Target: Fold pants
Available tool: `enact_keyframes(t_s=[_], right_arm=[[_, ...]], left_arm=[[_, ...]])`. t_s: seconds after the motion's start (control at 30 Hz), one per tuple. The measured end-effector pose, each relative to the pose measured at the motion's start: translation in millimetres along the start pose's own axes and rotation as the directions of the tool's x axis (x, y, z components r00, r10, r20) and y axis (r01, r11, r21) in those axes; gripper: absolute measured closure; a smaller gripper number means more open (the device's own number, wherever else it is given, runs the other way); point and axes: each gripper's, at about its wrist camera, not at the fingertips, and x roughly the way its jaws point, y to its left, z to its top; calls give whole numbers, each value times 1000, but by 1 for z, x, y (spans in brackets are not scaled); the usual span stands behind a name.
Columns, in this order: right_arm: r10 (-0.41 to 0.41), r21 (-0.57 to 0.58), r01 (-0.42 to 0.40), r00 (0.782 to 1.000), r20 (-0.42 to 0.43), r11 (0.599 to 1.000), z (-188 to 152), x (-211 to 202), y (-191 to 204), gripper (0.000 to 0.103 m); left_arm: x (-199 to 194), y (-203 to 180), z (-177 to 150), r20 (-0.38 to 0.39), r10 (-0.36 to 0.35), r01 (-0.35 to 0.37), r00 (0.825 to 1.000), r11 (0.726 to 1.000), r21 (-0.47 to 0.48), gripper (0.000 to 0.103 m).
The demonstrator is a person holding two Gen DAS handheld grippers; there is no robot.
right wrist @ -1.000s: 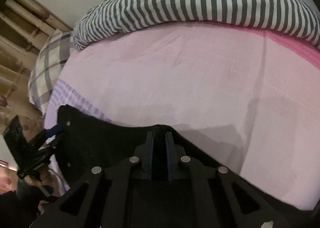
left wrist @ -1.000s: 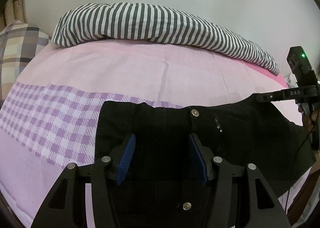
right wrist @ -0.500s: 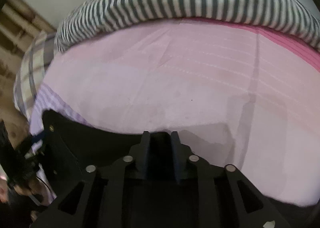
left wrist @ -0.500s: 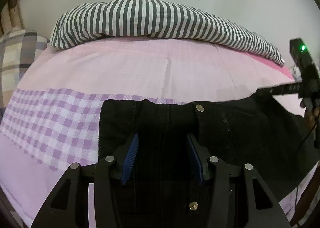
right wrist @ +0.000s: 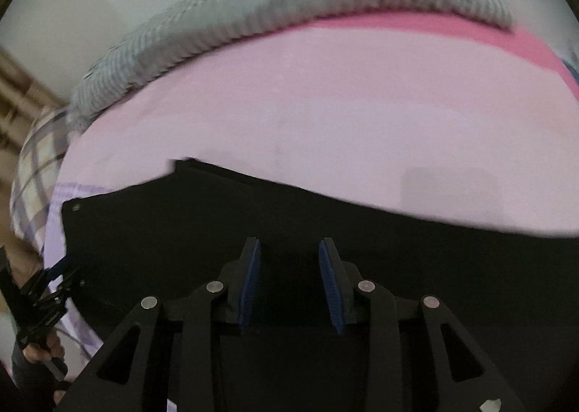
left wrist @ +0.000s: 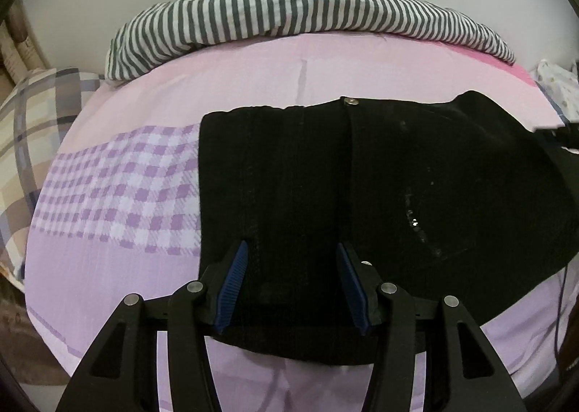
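Observation:
Black pants (left wrist: pixel 362 194) lie flat on the pink bed, waistband with a metal button (left wrist: pixel 349 100) at the far side. My left gripper (left wrist: pixel 291 256) is open, its blue pads just above the near edge of the pants. My right gripper (right wrist: pixel 289 252) is open over the black cloth (right wrist: pixel 325 223) in the right wrist view, nothing between its pads. The left gripper also shows at the far left of the right wrist view (right wrist: pixel 54 278). The right wrist view is motion-blurred.
A striped duvet (left wrist: pixel 289 17) lies rolled along the far side of the bed by the wall. A plaid pillow (left wrist: pixel 32 115) sits at the left. The pink sheet (left wrist: pixel 253 71) has a purple checked band (left wrist: pixel 126 187). The bed's near edge is close below.
My right gripper has opened and let go of the pants. The pants now lie spread further up the bed. My left gripper has pulled back toward the near edge.

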Motion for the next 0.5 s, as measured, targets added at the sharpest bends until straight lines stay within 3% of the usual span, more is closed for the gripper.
enact_keyframes(t_s=[0.27, 0.5], right_arm=[[-61, 190, 47, 996, 65, 981, -26, -24, -76, 71], [-58, 317, -1, 982, 177, 948, -75, -87, -130, 70]], left_arm=[[-5, -11, -1, 3, 62, -62, 998, 998, 19, 48], [-32, -55, 5, 88, -31, 24, 996, 996, 87, 46]])
